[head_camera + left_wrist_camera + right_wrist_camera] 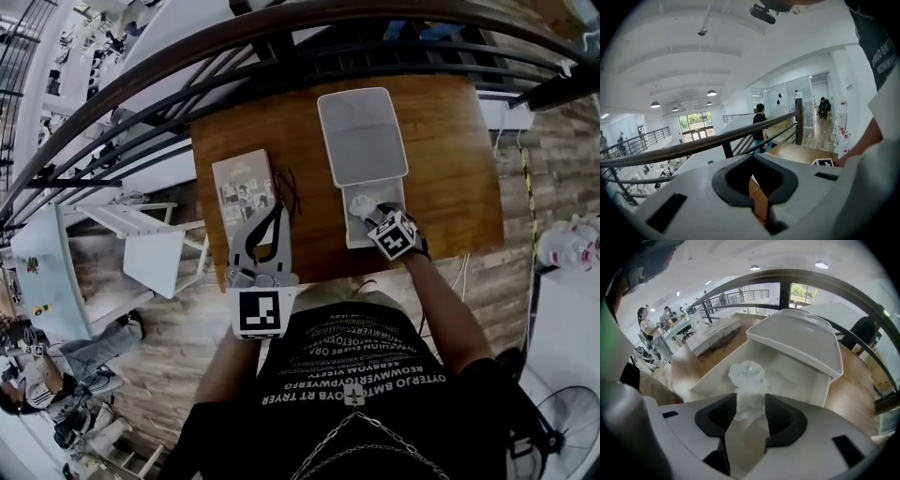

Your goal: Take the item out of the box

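A white box (352,234) stands on the wooden table (450,178) with its lid (361,136) swung open toward the far side. My right gripper (371,215) is at the box's near end, shut on a crumpled white plastic-wrapped item (361,205). In the right gripper view the item (747,380) sticks up between the jaws of the right gripper (750,406), above the box's inside wall (806,390) and in front of the lid (797,341). My left gripper (273,214) hovers at the table's near left edge, jaws together and holding nothing (757,187).
A printed booklet (242,192) lies on the table's left part, with a thin black cord (289,192) beside it. A dark railing (281,47) runs along the table's far side. A white chair (141,244) stands to the left below the table edge.
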Demonstrator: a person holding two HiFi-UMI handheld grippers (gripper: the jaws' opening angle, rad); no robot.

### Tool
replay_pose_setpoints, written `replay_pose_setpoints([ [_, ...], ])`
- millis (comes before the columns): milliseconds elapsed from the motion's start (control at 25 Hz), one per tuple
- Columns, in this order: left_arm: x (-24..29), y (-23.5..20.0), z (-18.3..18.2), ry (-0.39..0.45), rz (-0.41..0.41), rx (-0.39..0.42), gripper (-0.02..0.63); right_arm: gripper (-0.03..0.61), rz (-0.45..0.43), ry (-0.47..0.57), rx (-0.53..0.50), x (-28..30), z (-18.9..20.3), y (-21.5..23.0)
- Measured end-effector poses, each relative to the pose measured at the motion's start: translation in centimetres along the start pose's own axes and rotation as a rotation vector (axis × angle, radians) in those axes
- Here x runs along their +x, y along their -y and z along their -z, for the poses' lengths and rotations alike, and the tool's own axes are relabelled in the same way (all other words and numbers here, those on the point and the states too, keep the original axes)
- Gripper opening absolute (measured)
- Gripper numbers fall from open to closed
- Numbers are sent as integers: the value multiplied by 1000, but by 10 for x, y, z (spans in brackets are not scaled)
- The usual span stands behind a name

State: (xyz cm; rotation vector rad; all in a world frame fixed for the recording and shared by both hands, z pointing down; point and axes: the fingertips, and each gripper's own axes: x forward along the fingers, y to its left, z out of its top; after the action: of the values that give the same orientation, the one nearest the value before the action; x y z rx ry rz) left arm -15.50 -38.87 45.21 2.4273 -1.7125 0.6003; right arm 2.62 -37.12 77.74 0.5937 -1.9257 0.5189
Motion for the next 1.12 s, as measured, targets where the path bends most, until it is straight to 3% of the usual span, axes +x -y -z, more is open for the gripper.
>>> replay_pose_setpoints([
  [80, -2, 0, 1, 4, -5, 1, 6, 175, 21, -21, -22, 3, 2, 2],
  [200, -6, 3, 4, 10, -6, 0, 6, 74, 49, -17, -67, 5, 3, 4],
  [320, -13, 11, 2, 10, -4, -4, 6, 28, 42, 3, -79, -2, 7, 0],
  [1120, -54, 66, -18, 90, 34, -8, 6, 15, 75, 340, 75, -133, -2, 3],
])
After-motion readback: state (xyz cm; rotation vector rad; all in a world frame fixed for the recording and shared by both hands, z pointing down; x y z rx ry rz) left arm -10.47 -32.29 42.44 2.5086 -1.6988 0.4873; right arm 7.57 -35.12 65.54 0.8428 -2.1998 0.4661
